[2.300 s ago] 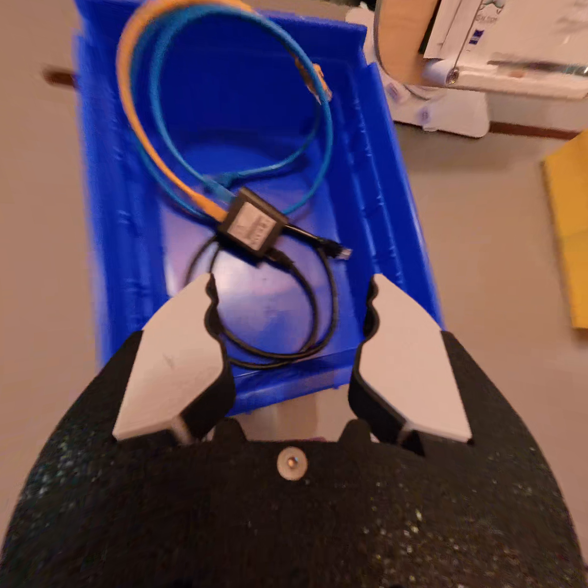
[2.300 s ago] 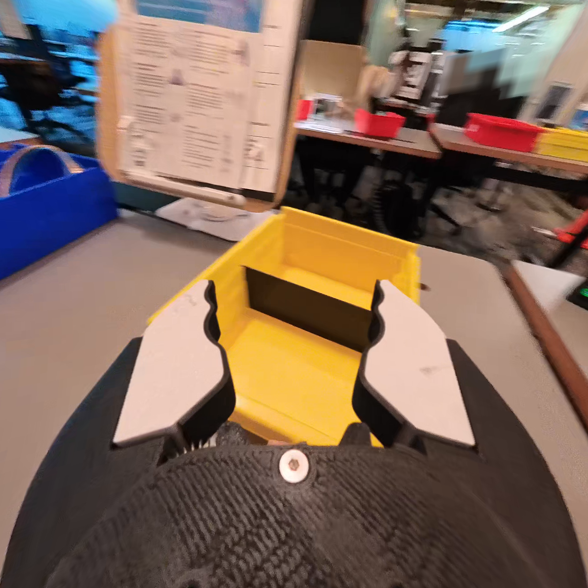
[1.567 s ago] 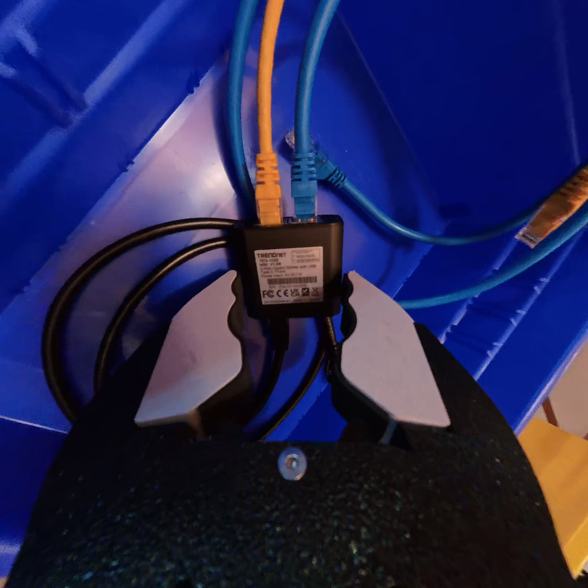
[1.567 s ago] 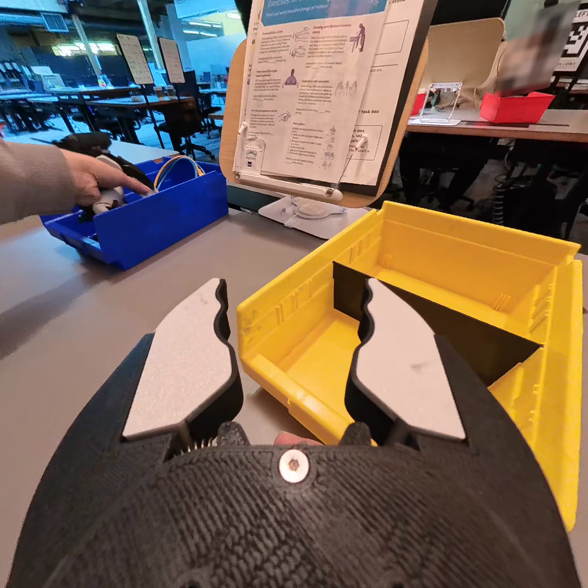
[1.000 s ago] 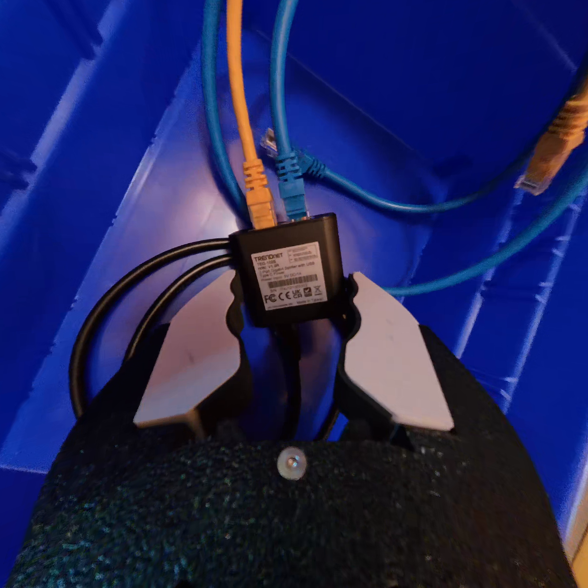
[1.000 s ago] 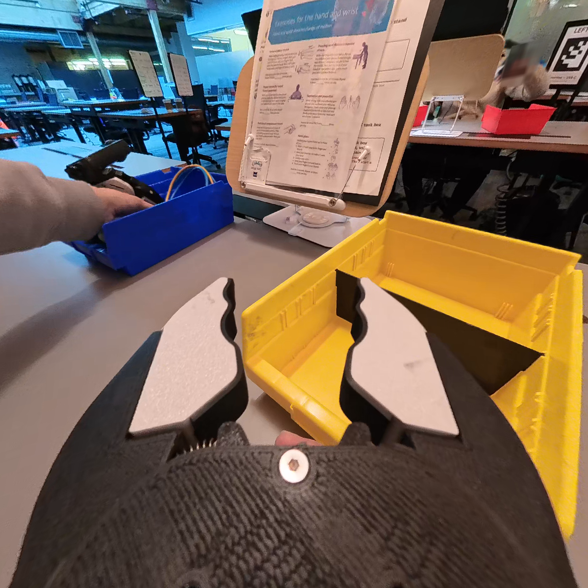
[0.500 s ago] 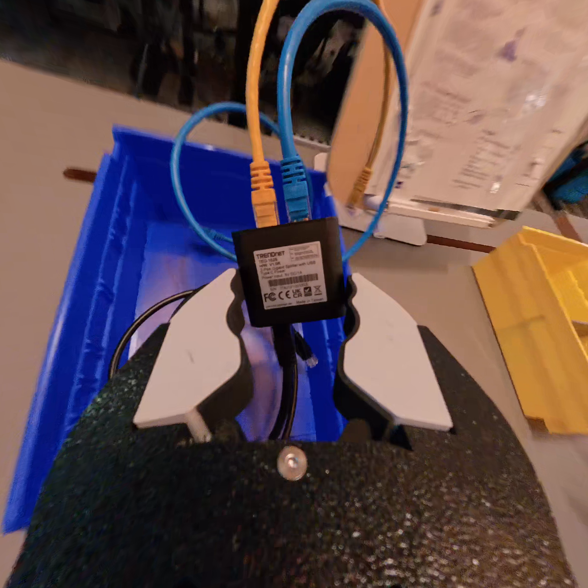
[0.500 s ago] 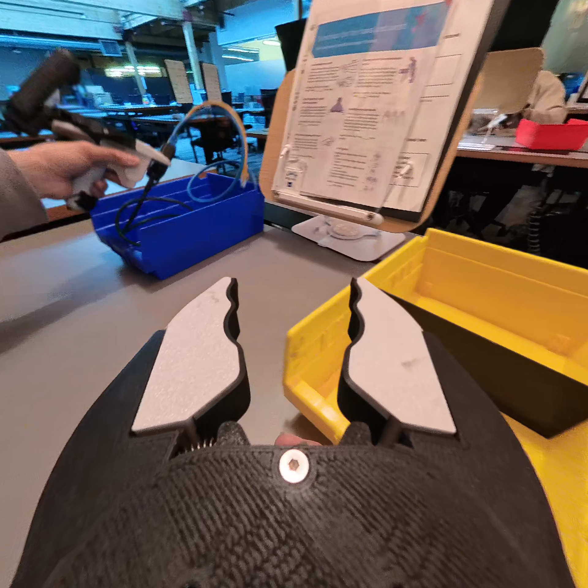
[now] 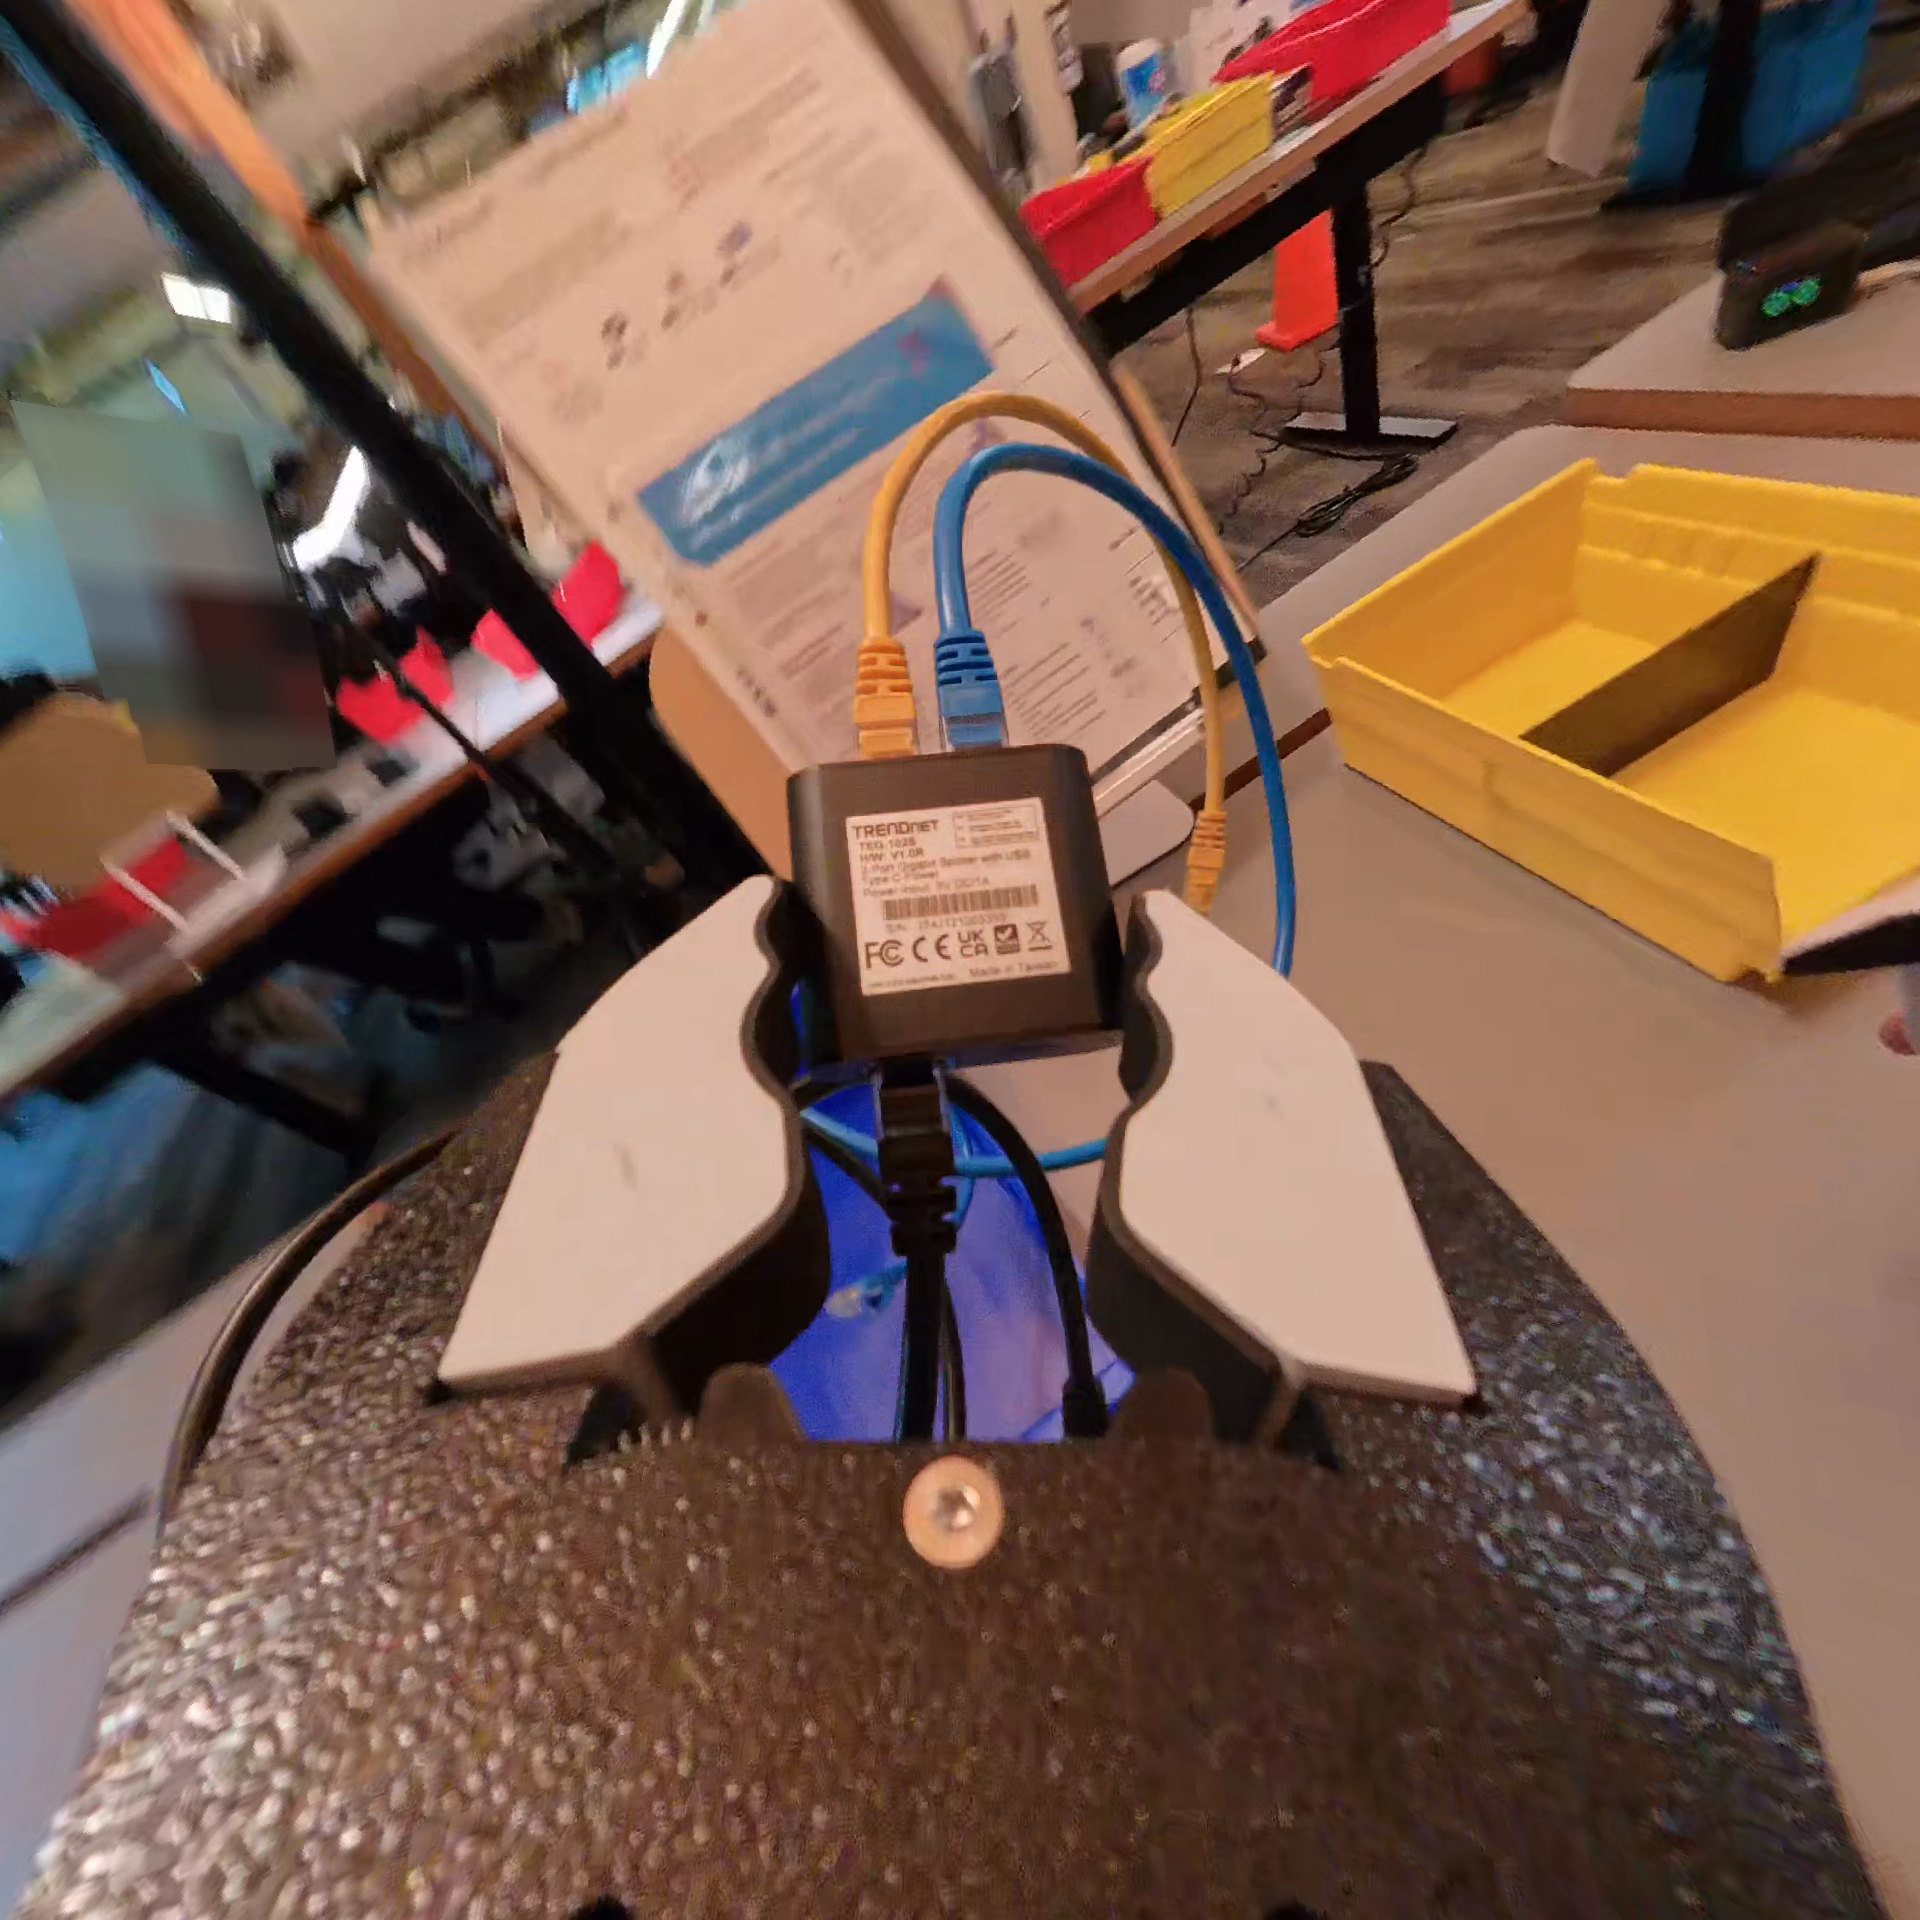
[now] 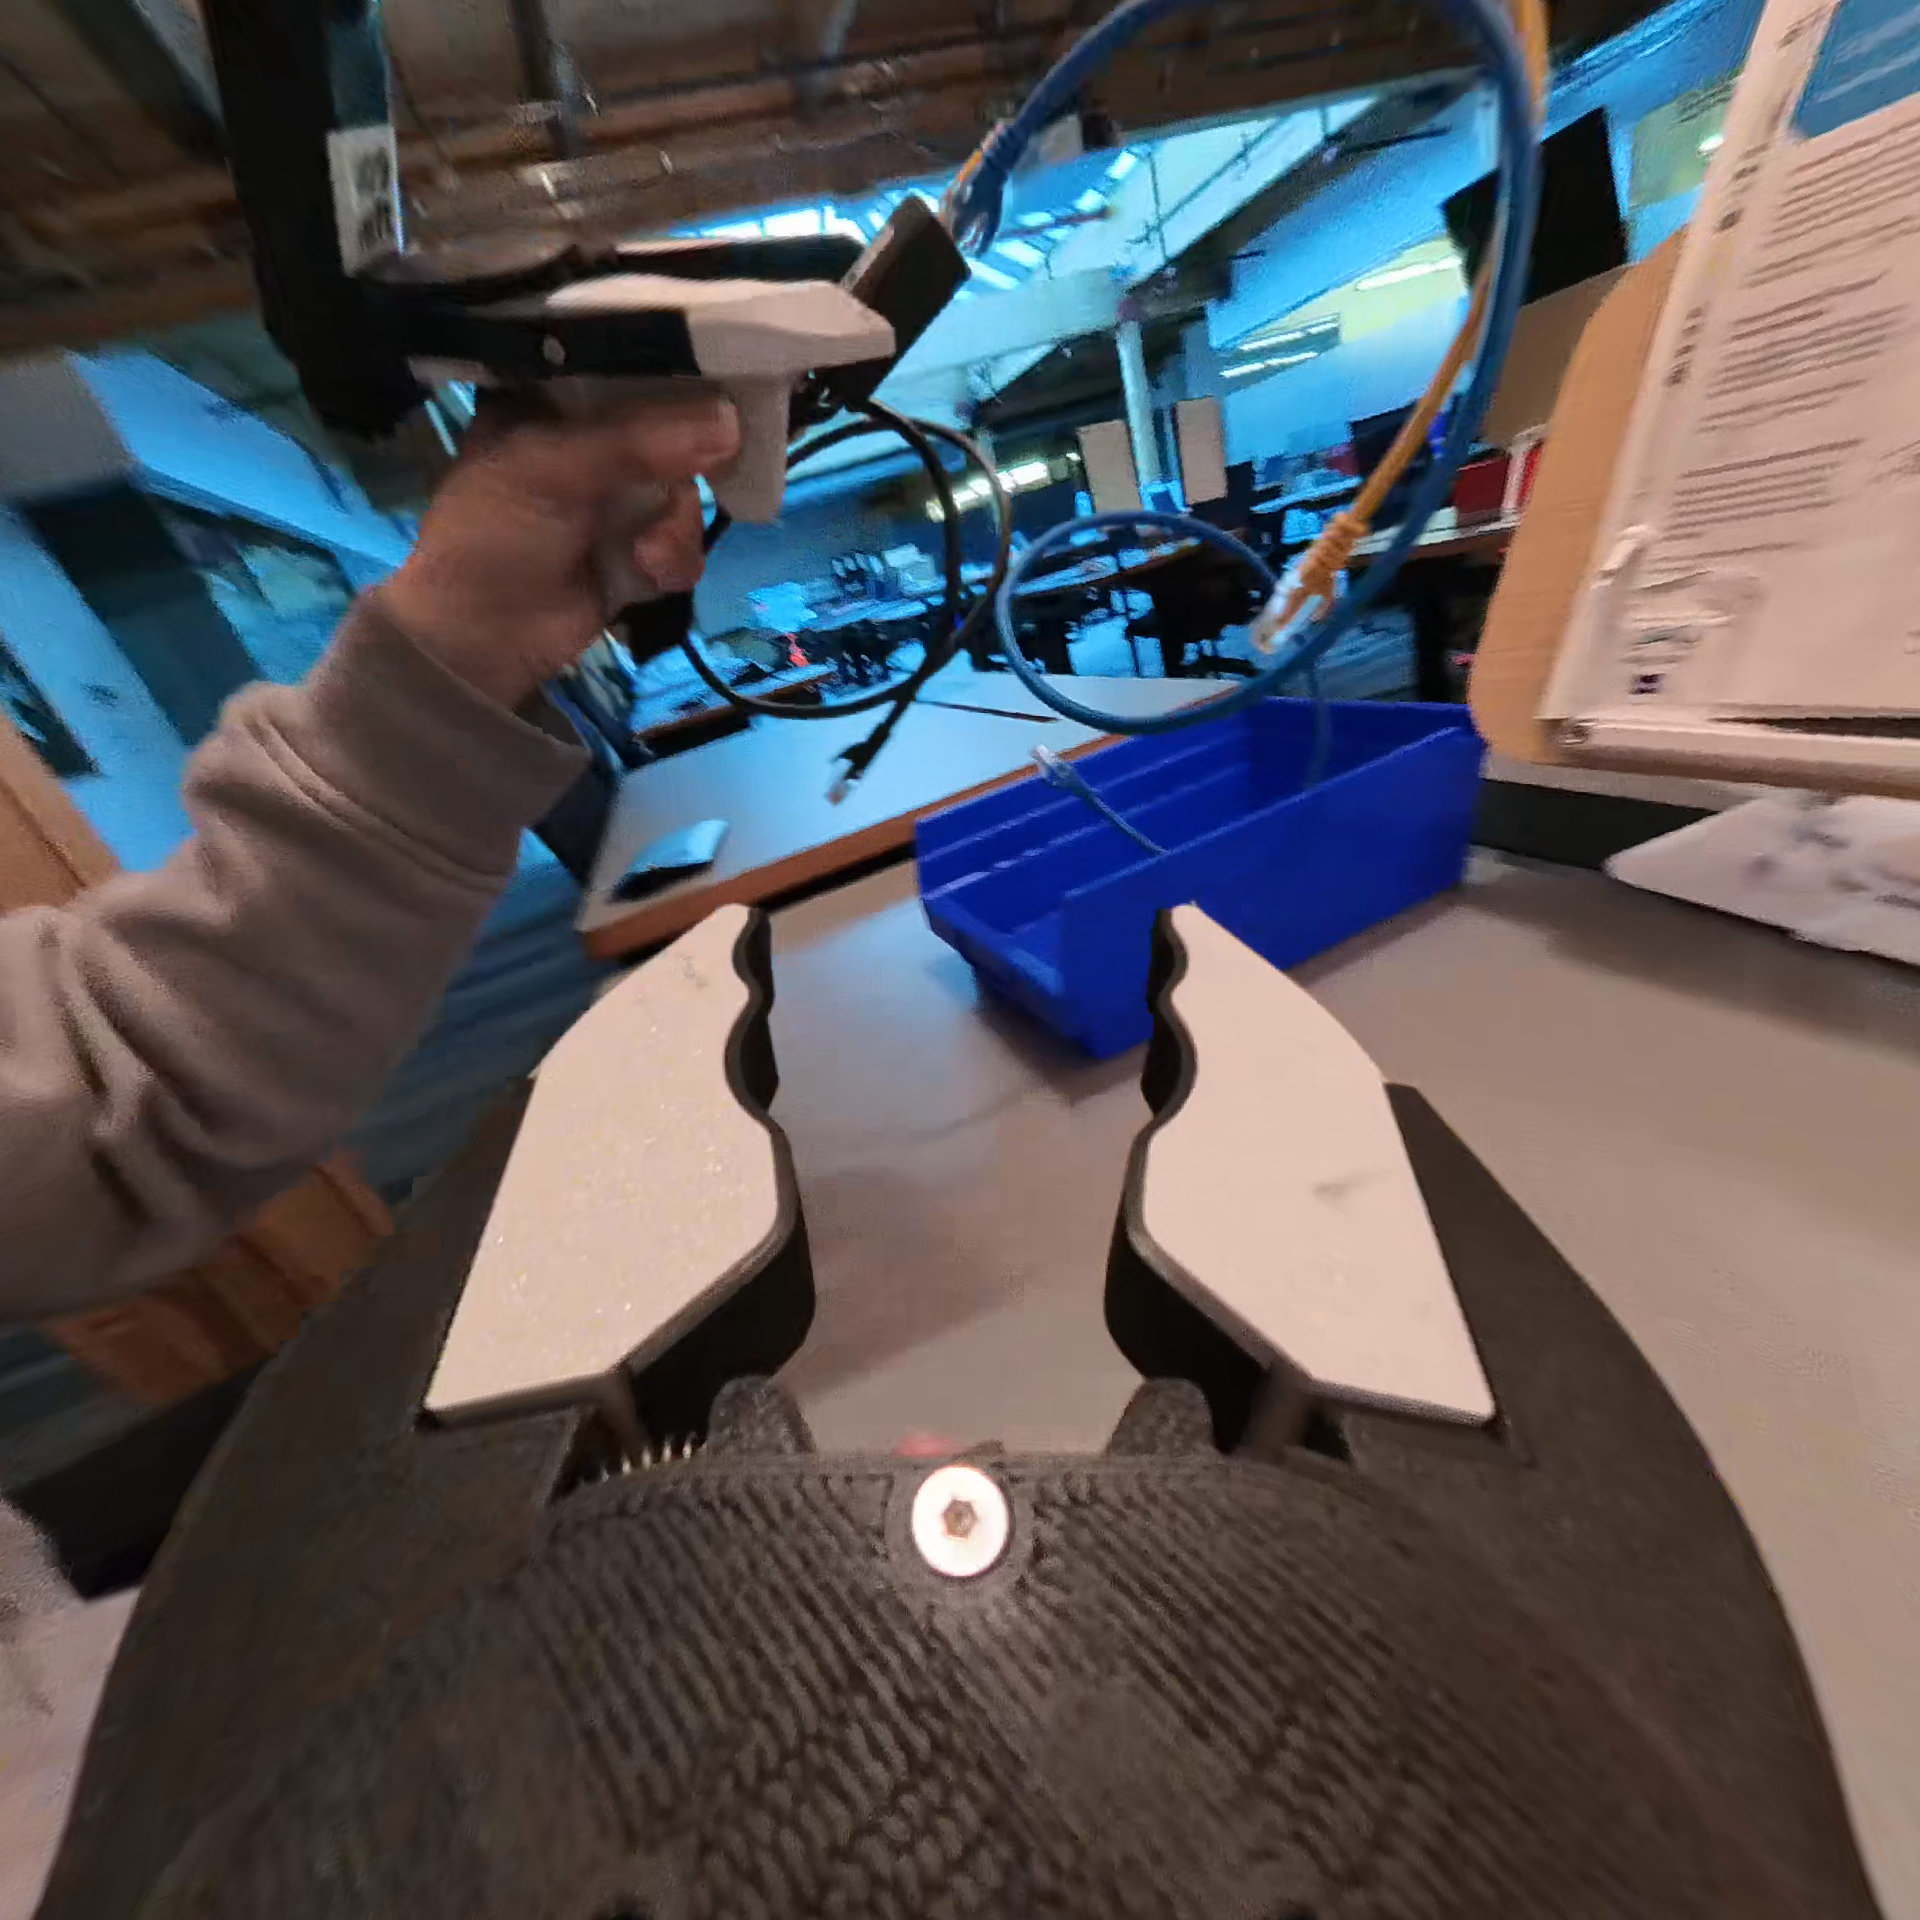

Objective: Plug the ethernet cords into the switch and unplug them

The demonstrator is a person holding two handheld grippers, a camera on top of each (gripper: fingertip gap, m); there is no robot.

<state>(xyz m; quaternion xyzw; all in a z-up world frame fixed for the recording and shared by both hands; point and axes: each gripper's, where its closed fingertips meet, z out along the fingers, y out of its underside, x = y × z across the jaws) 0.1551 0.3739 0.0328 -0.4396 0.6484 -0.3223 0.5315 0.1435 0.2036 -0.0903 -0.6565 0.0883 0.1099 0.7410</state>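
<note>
Left wrist view — the left gripper (image 9: 951,925) is clamped on the black ethernet switch (image 9: 954,902) at frame centre, label side facing the camera. An orange ethernet cord (image 9: 883,694) and a blue ethernet cord (image 9: 966,675) are seated side by side in its far edge and arch over to the right; the orange cord's free plug (image 9: 1205,854) dangles right of the switch. A black cable (image 9: 916,1195) hangs from the near edge. Half a second ago the blue bin sat right under the switch; now only a sliver of blue bin (image 9: 935,1320) shows between the fingers, and the yellow bin (image 9: 1621,727) sits at right. The switch is lifted clear, so both plugs are reachable for unplugging.

Right wrist view — the right gripper (image 10: 958,1023) is apart and empty, low over the grey table (image 10: 1610,1091). It now faces the blue bin (image 10: 1226,842), mid-frame, rather than the yellow one. At upper left, the left gripper (image 10: 883,312) holds the switch (image 10: 906,275) aloft, cords looping to the upper right.
</note>
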